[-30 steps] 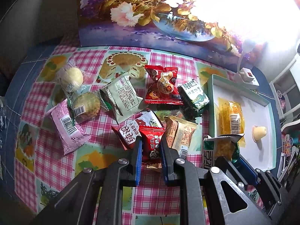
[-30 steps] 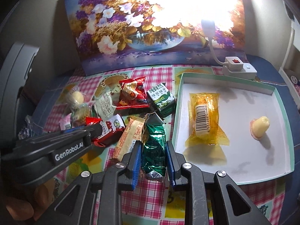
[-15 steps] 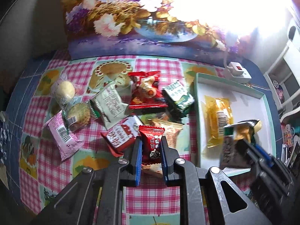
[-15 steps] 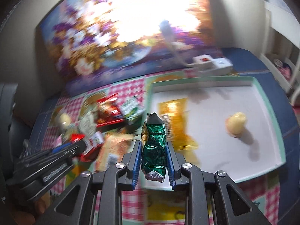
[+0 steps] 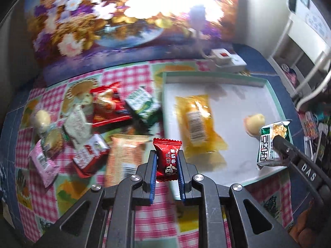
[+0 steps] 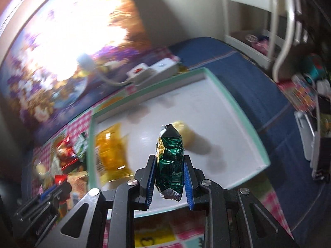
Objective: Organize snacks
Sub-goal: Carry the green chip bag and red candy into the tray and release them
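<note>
Take the white tray (image 5: 266, 95) with its mint-green rim as your landmark. Far to its left on the checked cloth of the table (image 5: 128, 78) lies the loose heap of snacks: a pink packet (image 5: 42, 162) at the outer edge, a round pale sweet (image 5: 42, 118) and a wrapped biscuit (image 5: 54, 142) beside it, then a pale green sachet (image 5: 77, 124), a red-and-white wrapper (image 5: 90, 155), a red bag (image 5: 108, 105), an orange packet (image 5: 124, 155) and a green-and-white carton (image 5: 142, 105) just beside the tray's left wall.

Your left tongs (image 5: 166, 163) are closed on a small red candy (image 5: 167, 159), pinched upright between the blue pads, and it hangs over the tray's near left corner.

Inside the tray, a yellow packet (image 5: 196, 122) with a barcode lies flat in the left half, and a pale yellow sweet (image 5: 254, 122) rests in the right half, well apart from it.

Your right tongs (image 6: 169, 171) are clamped on a crinkled green foil packet (image 6: 170, 161), held upright over the tray's near half, just in front of the pale sweet. From the left camera its white-and-green printed face shows at the tray's right rim.

Behind the tray's far wall sits a white power strip (image 5: 227, 59), and behind that stands a flower painting (image 5: 99, 24), partly washed out by glare. Much of the scene is motion-blurred.
</note>
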Demonstrator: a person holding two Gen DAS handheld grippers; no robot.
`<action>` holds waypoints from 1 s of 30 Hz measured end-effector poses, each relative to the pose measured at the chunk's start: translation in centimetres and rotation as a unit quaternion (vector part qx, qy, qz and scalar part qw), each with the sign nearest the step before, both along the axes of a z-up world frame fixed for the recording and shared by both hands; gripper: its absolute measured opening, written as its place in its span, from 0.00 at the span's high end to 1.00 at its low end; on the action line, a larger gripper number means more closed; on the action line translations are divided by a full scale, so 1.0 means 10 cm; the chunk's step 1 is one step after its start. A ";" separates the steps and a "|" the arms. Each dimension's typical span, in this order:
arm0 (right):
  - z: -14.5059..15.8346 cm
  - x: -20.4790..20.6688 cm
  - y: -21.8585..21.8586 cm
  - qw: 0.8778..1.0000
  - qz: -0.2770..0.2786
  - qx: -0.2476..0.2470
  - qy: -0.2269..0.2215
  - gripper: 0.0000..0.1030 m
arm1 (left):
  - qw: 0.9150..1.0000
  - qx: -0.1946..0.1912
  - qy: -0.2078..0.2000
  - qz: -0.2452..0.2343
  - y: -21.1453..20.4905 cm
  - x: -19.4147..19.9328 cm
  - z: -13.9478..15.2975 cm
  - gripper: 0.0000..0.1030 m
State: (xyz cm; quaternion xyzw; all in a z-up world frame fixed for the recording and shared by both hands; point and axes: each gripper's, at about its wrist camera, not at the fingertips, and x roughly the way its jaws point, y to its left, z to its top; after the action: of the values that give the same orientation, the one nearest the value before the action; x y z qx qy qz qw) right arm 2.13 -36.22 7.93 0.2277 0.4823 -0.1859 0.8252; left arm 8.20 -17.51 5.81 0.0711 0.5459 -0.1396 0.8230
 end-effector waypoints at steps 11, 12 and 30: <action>-0.10 -0.10 -0.29 0.999 -0.039 0.013 0.014 0.74 | 0.999 0.004 0.019 -0.050 -0.43 -0.11 -0.19 0.82; -0.11 -0.09 -0.28 0.999 -0.037 0.014 0.014 0.74 | 0.999 0.003 0.021 -0.050 -0.44 -0.11 -0.20 0.82; -0.27 0.03 -0.14 0.999 -0.007 0.027 0.039 0.74 | 0.998 0.007 0.039 -0.046 -0.45 -0.10 -0.30 0.59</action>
State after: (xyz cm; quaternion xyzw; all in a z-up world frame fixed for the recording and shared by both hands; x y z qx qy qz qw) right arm 2.39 -37.64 5.26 0.2461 0.5170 -0.1873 0.7982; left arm 7.20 -21.99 2.79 0.0961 0.5746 -0.1761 0.7935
